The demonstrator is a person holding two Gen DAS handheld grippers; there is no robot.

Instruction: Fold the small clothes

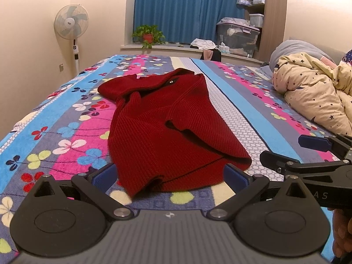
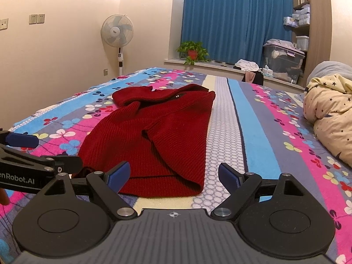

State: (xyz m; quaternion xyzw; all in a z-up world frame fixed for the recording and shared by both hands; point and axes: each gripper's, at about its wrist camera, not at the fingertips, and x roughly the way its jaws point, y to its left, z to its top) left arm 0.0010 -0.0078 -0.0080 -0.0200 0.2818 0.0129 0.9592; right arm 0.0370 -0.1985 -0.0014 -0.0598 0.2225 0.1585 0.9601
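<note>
Both grippers, left (image 1: 169,176) and right (image 2: 175,176), hover with jaws spread, holding nothing, at the hem of the sweater (image 1: 162,123), partly folded and rumpled, with folds apparently remaining.

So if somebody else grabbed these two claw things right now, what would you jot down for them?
Left gripper: open, holding nothing, low at the near hem of the red sweater.
Right gripper: open, empty, at the hem's right corner.
Sweater: spread on the flowered bedsheet, rumpled, one sleeve lying across its front, collar at the far end.
Done: laid out, apparently no neat fold yet.
Left: smooth it, fold sleeves in, fold the body.
</note>
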